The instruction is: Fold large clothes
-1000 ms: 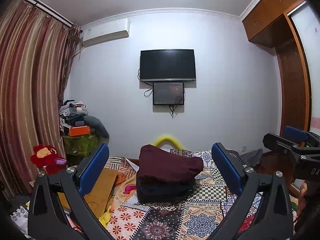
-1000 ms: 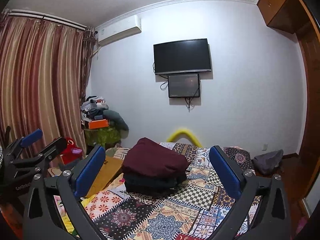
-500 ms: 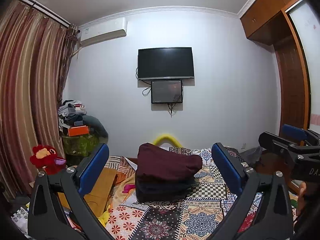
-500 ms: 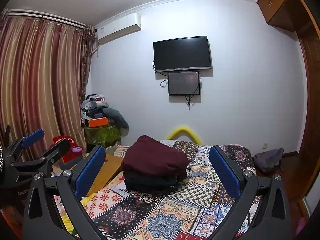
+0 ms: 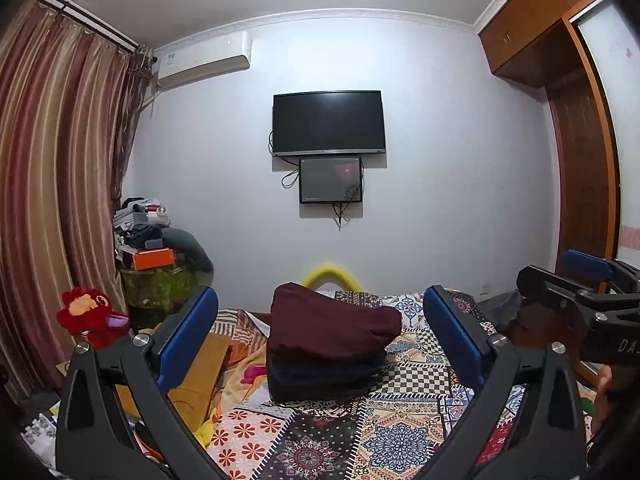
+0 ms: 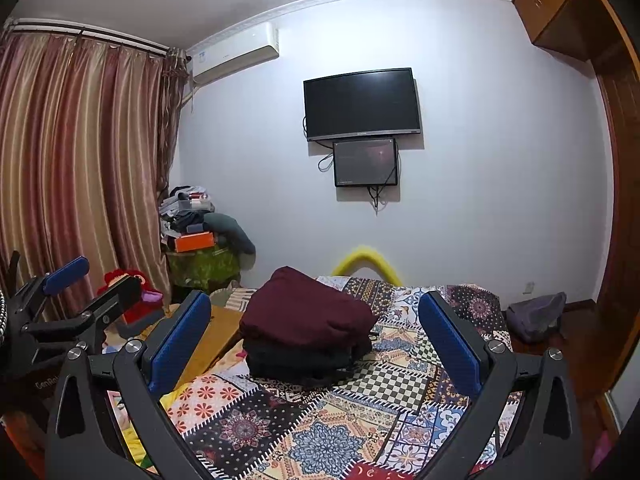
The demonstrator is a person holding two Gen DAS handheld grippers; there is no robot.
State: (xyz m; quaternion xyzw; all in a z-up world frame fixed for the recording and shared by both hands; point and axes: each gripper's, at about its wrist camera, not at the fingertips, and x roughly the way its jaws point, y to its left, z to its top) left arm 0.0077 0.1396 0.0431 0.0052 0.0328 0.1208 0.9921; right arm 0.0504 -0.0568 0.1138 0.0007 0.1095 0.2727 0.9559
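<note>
Left wrist view: the left gripper (image 5: 320, 336) and right gripper (image 6: 314, 334) gape wide, holding nothing, with the folded maroon garment (image 5: 330, 326) ahead between their fingers, likely soft, bulky and floppy, best pinched at a folded edge

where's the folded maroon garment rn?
The maroon garment sits centre-frame in both wrist views, on top of a dark folded pile on the patchwork bedspread, just ahead of the yellow arch by the far wall.
</note>
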